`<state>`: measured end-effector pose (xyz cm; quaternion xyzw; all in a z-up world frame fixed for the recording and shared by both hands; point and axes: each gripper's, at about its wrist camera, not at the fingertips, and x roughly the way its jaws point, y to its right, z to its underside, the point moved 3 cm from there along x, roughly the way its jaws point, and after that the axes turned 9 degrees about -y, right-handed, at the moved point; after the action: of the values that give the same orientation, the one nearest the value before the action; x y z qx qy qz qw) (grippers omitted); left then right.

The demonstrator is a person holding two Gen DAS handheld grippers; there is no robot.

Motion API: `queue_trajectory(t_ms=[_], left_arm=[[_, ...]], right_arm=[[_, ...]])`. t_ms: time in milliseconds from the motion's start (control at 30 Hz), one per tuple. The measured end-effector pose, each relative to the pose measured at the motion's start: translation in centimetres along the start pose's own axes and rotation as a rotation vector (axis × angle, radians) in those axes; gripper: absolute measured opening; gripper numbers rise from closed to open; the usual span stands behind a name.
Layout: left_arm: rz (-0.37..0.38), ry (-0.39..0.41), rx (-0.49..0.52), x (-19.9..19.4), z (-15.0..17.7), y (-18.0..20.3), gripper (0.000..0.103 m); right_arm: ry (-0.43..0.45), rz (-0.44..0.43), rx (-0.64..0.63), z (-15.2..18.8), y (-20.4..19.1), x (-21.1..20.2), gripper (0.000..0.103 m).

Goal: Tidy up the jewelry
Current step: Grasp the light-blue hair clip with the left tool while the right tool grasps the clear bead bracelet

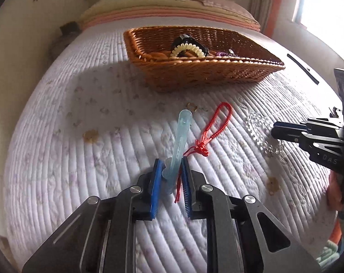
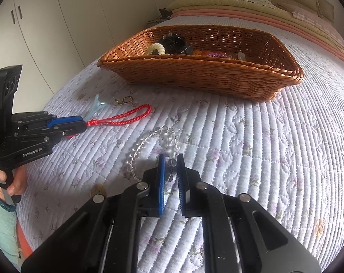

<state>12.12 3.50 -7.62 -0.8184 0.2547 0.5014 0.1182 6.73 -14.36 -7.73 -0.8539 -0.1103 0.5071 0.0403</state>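
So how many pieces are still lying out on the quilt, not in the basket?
4: a pale blue plastic hair clip and red braided cord at the left gripper, a clear bead bracelet at the right gripper, a small gold clasp nearer the wicker basket.

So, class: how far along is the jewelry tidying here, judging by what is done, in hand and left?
Done: several pieces lie in the basket. In hand: the left claw pinches the blue hair clip and red cord; the right claw grips the clear bead bracelet. Left: basketing these, plus the small gold charm.
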Motion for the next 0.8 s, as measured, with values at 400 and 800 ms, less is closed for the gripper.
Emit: queue_trajectory(t_ms=[400,800], left_arm=[[0.123,0.062,-0.149,-2.4,2.1,-1.7,0.037],[-0.082,-0.027,0.005,1.0,-0.9,-0.1,0.026]], right_arm=[[-0.021,0.0,-0.039,0.6,-0.8,-0.1,0.009],[-0.022,-0.01,-0.019,0.4,-0.3,0.1,0.009]])
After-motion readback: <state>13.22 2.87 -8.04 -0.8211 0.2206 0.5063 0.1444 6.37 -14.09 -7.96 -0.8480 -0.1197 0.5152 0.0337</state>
